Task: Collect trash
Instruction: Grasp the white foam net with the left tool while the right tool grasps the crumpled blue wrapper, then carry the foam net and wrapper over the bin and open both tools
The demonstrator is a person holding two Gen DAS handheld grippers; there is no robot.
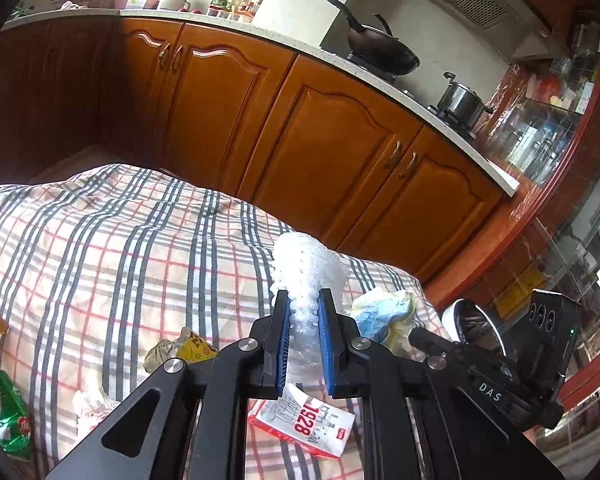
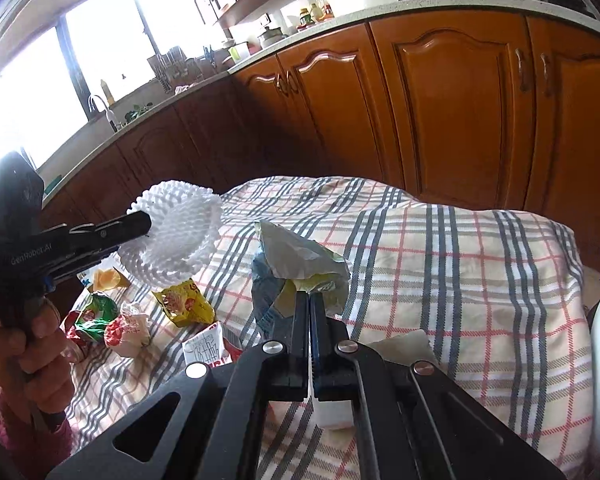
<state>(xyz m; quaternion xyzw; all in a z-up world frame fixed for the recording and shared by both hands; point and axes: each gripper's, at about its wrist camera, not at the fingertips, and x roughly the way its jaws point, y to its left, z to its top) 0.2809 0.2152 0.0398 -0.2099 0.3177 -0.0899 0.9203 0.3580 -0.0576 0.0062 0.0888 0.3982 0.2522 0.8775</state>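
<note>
**Both tools loaded, bin comes next**

We work over a tabletop [image 2: 480,264] covered with a checked cloth, in front of brown kitchen cabinets [image 2: 452,104]. Beside the far right corner of the tabletop we see part of a white round bin [image 1: 474,326] with a dark inside; in the right wrist view only its white edge shows at the right border.

Our left tool [image 1: 304,312] holds a white foam net [image 1: 306,268], the kind used for wrapping fruit. Its jaws are closed down to a narrow gap on the lower part of the net, and the net is lifted above the cloth. Our right tool [image 2: 309,300] is closed almost completely on a crumpled wrapper [image 2: 296,264], grey, blue and yellow, which also hangs clear of the cloth.

More trash lies on the cloth: a white and red carton [image 1: 306,424] with the number 1928, a yellow snack packet [image 2: 186,300], a green wrapper [image 2: 96,312] and a small red and white crumpled piece [image 2: 126,330].

We judge that the picking step is done for these two pieces, and the carrying step is in hand. The next move calls for bringing both tools over the bin opening and loosening the jaws only there. The net is light and springy, so it may cling to the pads. After that, several pieces remain to collect.
</note>
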